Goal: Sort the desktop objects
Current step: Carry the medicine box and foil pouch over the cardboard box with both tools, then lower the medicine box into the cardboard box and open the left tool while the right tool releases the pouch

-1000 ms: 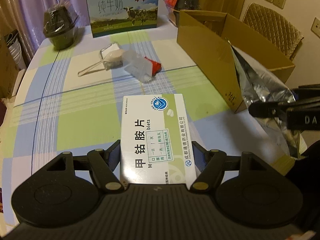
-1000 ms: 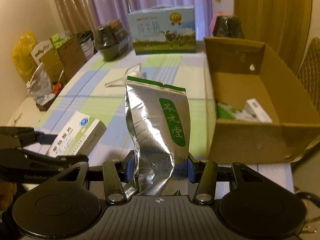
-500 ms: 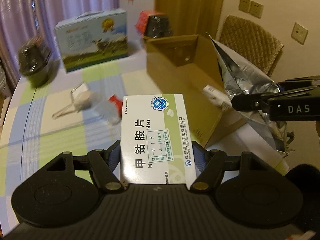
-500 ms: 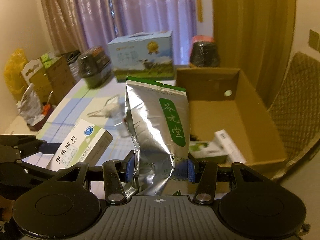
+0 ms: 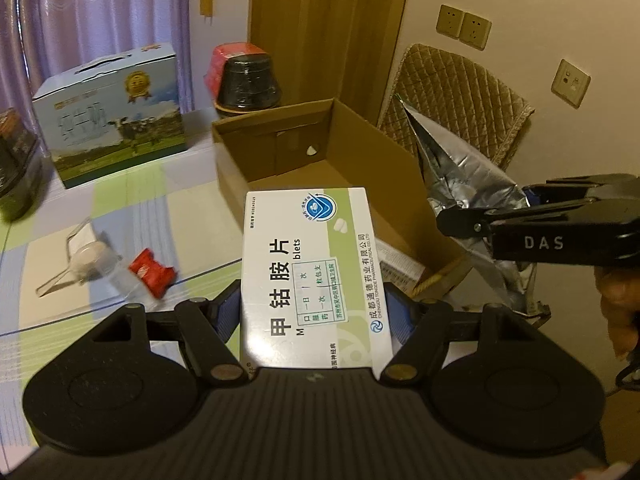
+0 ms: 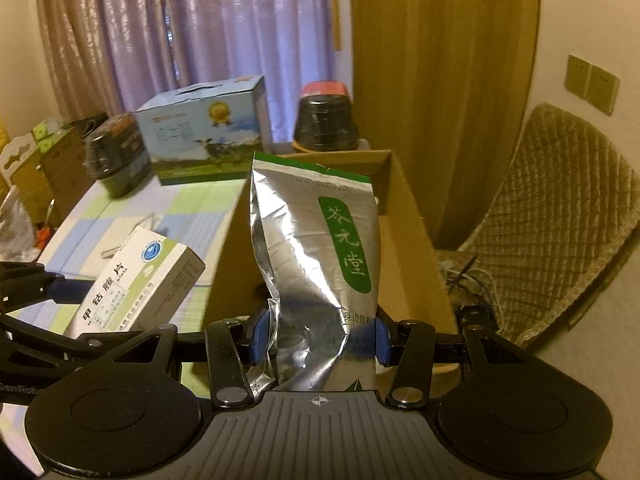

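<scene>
over cardboard box (image 5: 352, 168), left gripper (image 5: 312, 312) clamping medicine box (image 5: 308, 272), right gripper (image 6: 316, 340) clamping foil pouch (image 6: 312, 248)

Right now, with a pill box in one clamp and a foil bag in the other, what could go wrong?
1. The silver foil bag is pinched only near its crumpled bottom by the right hand-held gripper; it may flop or slip.
2. Both loads crowd the cardboard box; the medicine box in the left hand-held gripper could bump the bag.
</scene>
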Motion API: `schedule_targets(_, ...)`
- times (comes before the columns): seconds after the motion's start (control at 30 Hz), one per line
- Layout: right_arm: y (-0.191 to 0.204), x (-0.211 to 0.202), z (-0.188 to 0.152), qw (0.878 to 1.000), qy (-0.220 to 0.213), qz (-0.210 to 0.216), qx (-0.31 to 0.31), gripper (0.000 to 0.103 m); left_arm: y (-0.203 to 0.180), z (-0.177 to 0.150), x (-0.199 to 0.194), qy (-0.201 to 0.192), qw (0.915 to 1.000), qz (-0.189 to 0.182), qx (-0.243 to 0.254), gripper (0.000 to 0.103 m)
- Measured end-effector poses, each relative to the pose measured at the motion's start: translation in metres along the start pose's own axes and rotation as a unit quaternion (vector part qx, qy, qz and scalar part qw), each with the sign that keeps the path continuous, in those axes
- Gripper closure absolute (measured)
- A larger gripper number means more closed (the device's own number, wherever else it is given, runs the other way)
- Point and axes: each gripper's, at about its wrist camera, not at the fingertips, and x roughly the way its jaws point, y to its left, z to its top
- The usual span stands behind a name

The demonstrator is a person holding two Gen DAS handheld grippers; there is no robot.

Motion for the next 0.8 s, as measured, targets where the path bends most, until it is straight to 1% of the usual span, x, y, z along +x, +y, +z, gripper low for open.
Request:
schedule_targets(0.3, -0.022, 0.015, 0.012, 1.000, -0.001, -0.004, 0.010, 0.056, -0.018, 0.019, 0.028, 0.005, 0.9999, 0.001, -0.010, 0.035)
schedule_targets(0.8, -0.046, 0.049, 0.033, 1.000, 0.001, -0.006, 0.025, 0.056, -0.018, 0.045, 0.068, 0.007, 0.9991, -0.003, -0.042, 0.035)
